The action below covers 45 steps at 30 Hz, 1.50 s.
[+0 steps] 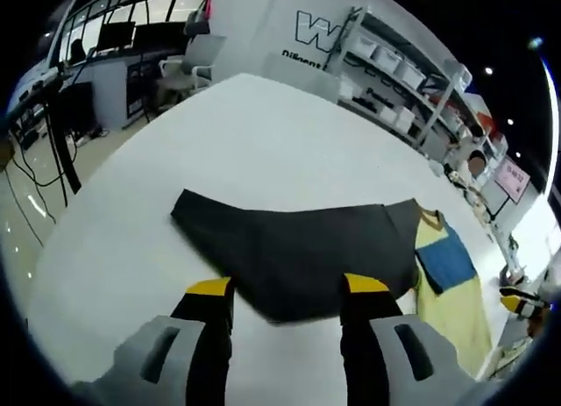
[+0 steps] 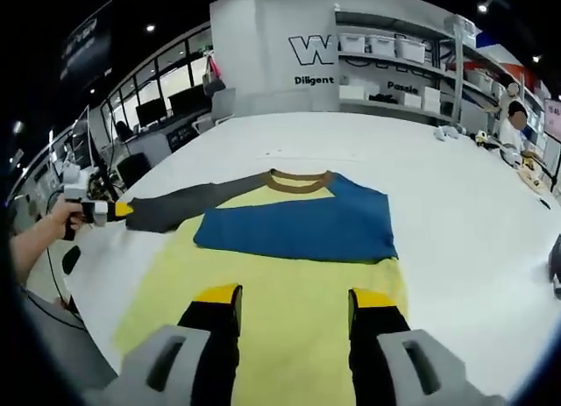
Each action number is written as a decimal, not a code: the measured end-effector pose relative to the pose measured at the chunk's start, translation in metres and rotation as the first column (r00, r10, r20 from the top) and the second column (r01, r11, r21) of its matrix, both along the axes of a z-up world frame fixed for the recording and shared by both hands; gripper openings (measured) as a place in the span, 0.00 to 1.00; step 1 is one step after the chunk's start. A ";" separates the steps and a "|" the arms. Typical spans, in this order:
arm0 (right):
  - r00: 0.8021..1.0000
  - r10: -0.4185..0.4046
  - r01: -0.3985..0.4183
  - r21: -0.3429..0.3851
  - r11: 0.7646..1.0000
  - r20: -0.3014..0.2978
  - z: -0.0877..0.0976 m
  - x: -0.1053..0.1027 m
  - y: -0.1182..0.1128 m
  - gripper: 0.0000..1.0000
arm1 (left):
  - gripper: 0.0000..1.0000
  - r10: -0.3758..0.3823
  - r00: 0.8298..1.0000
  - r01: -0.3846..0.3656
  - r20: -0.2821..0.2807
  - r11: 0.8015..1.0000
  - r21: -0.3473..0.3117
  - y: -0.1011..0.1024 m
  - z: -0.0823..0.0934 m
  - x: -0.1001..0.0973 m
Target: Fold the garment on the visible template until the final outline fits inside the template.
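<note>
1. The garment [image 2: 298, 274] lies flat at centre frame on the white tabletop [image 2: 456, 204].
2. Left hand-held gripper [image 1: 289, 292], jaws apart, approaches the grey sleeve [image 1: 298, 252] to fold it inward.
3. Right hand-held gripper [image 2: 294, 305] hovers, jaws apart, above the yellow hem.

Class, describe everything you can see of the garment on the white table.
The garment is a soft knit top lying flat on the white table: yellow body, blue chest panel, brown round collar, dark grey sleeve spread sideways. The left gripper is at that sleeve's end; the right gripper hovers open over the yellow hem area.
</note>
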State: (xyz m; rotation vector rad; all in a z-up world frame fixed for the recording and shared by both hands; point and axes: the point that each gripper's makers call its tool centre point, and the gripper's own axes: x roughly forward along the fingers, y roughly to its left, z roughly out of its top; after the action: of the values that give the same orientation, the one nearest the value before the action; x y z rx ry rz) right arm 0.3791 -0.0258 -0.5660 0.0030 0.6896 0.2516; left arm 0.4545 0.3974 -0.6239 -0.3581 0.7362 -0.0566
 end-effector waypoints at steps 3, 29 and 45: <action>1.000 0.001 -0.001 0.008 1.000 -0.008 0.002 -0.004 0.001 0.48 | 0.34 0.006 1.000 -0.006 0.003 1.000 0.000 -0.001 -0.001 -0.001; 0.992 0.089 -0.088 0.013 0.996 -0.088 0.006 -0.041 0.003 0.65 | 0.00 -0.001 0.996 -0.007 0.087 0.996 0.084 -0.002 0.034 0.010; 0.992 0.082 -0.083 -0.008 0.997 -0.096 0.009 -0.054 -0.006 0.65 | 0.00 -0.039 0.983 0.029 0.179 0.998 0.059 -0.035 0.065 0.032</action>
State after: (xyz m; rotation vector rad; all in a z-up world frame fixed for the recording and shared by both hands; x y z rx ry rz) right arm 0.3253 -0.0320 -0.5574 -0.0249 0.7874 0.3284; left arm 0.4865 0.3620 -0.5591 -0.2823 0.5632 -0.0990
